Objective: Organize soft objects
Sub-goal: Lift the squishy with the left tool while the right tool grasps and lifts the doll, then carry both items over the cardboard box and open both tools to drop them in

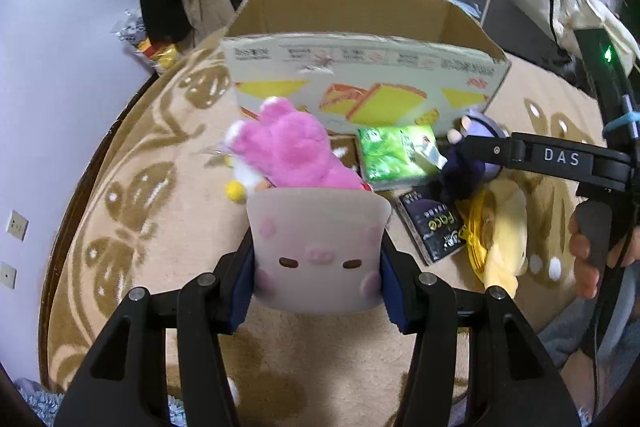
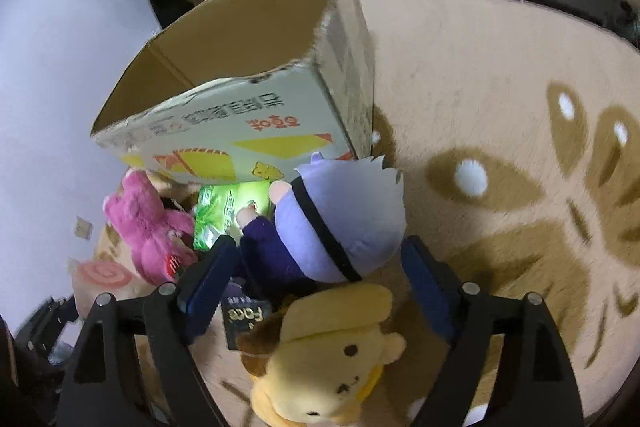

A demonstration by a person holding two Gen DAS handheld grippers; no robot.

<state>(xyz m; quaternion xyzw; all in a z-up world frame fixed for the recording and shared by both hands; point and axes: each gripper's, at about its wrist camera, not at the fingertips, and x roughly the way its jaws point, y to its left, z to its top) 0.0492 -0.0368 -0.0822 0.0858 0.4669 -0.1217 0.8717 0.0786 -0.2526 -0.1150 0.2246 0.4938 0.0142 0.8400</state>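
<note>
My left gripper is shut on a pale pink pig cushion, held above the rug. Beyond it lies a pink plush bear, also seen in the right wrist view. An open cardboard box stands behind, its inside mostly hidden. My right gripper is open, its fingers on either side of a purple doll with lilac hair; that doll shows in the left view too. A yellow dog plush lies just below it.
A green packet and a black "Face" box lie on the beige patterned rug among the toys. Shelves, bags and a white cart stand behind the box. A white wall is on the left.
</note>
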